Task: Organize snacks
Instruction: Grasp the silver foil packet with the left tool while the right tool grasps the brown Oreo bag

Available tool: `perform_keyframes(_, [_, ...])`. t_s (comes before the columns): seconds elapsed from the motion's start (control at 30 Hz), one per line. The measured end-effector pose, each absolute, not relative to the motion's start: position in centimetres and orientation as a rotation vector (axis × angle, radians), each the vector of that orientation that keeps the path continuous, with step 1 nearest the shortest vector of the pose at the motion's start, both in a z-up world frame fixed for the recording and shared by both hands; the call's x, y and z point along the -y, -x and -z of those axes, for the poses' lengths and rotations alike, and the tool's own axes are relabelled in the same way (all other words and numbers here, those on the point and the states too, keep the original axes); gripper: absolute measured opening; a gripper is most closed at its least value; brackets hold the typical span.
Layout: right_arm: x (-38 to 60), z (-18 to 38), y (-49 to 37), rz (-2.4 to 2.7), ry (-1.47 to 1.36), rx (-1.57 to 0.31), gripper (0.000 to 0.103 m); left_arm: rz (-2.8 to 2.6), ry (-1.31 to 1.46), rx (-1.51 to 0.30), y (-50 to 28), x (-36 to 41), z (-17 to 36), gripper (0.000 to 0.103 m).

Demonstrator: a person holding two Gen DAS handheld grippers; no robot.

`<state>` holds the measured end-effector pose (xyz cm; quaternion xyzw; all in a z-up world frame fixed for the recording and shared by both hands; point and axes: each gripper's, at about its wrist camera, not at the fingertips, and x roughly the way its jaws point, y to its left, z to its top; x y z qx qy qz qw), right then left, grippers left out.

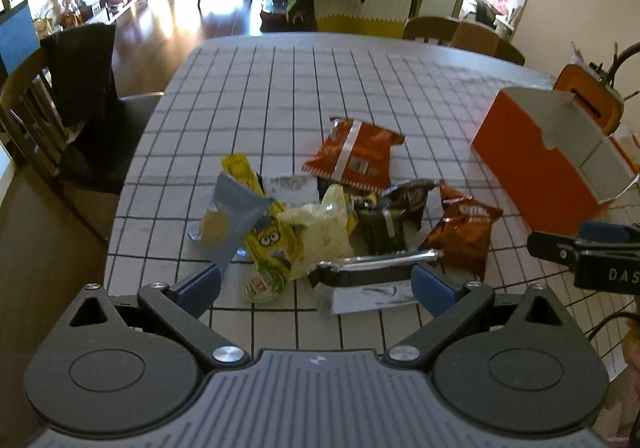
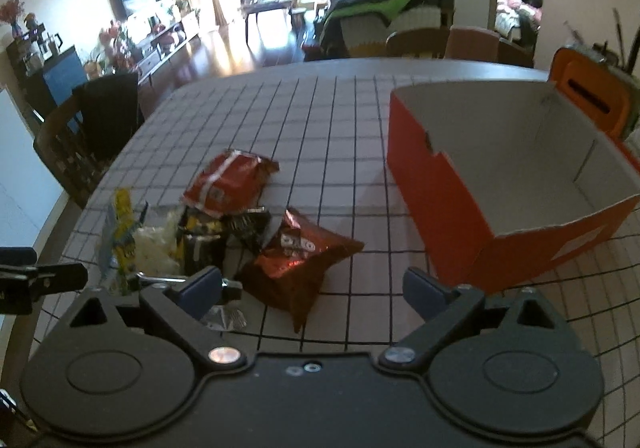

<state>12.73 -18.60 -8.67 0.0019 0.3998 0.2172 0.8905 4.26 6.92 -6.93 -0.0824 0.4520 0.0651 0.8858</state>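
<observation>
A pile of snack bags lies on the grid-patterned table [image 1: 280, 95]: an orange-red bag [image 1: 354, 153], a brown bag [image 1: 466, 230], a black bag [image 1: 394, 215], a pale yellow bag [image 1: 324, 232], a yellow cartoon bag [image 1: 270, 248], a blue-grey bag [image 1: 228, 219] and a silver-edged packet [image 1: 376, 268]. My left gripper [image 1: 316, 284] is open just in front of the pile, above the silver-edged packet. My right gripper [image 2: 312, 286] is open over the brown bag [image 2: 300, 260]. An open, empty orange box [image 2: 480, 183] stands to the right.
Wooden chairs [image 1: 36, 115] stand at the table's left side and far edge. An orange container [image 1: 592, 95] sits behind the box. My right gripper shows at the right edge of the left wrist view [image 1: 560, 248]. A living room lies beyond.
</observation>
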Motion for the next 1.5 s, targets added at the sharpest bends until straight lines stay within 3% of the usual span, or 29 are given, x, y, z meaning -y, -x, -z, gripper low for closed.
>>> perform_keyframes(0.23, [17.4,10.4,-15.2,-0.468,0.032,-0.89,0.091,-0.079,0.148,-0.971,-6.2,-5.9,8.1,0.096])
perform_keyframes(0.5, [15.8,12.5,-19.9,-0.41,-0.023,-1.045,0.087,0.237,-0.253,-0.902,-7.1,-1.0,9.1,0.096])
perform_keyframes(0.73, [14.6,14.0,-21.4,-0.35,-0.057,-1.117,0.087,0.394,-0.45,-0.967,-8.6,0.7,11.9,0.096])
perform_keyframes(0.9, [13.7,14.7,-22.2,-0.325,-0.036,-1.147,0.087,0.42,-0.509,-1.047,-9.9,1.0,13.8,0.082])
perform_keyframes(1.17, [12.0,15.1,-22.8,-0.317,0.02,-1.135,0.088,0.414,-0.572,-1.076,-10.5,1.7,15.1,0.078])
perform_keyframes(1.23, [11.6,15.2,-22.8,-0.32,0.032,-1.135,0.088,0.412,-0.585,-1.084,-10.5,1.9,15.2,0.07])
perform_keyframes(1.5, [10.6,16.2,-23.0,-0.34,0.057,-1.16,0.086,0.408,-0.595,-1.091,-10.5,2.6,15.4,0.061])
